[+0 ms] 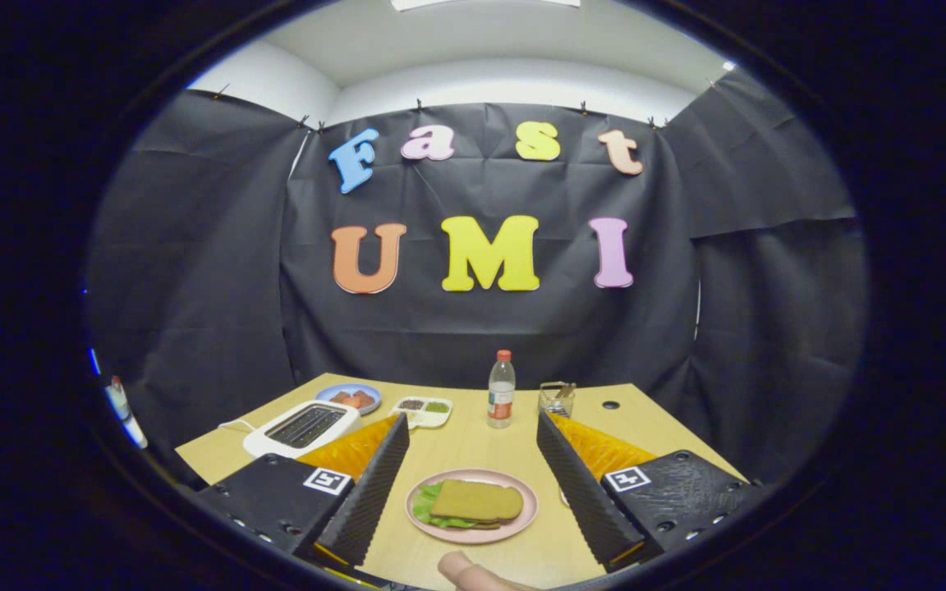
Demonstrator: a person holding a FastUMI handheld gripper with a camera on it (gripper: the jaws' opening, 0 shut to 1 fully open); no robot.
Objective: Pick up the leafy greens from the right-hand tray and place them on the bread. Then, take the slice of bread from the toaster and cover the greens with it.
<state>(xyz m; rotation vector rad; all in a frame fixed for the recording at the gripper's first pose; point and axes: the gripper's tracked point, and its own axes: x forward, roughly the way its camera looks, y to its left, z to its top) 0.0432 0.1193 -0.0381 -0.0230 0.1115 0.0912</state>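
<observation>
The plate [522, 515] is pink, the bread [477, 501] brown over green leaves [425, 502]. The table [473, 447] is pale wood. The toaster [302, 428] is white with dark slots. The bottle [502, 400] is clear with a red cap. A blue dish [333, 392] carries reddish pieces.

Camera rides tongs [473, 460], raised above table [473, 447], facing booth wall.

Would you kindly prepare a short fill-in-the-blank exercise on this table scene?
1. The claw is ____, holding nothing.
2. The top bread slice lies over the ____ on the pink plate.
3. The water bottle has a ____ cap.
4. The toaster's slots look ____.

Missing words: open; leafy greens; red; empty
</observation>
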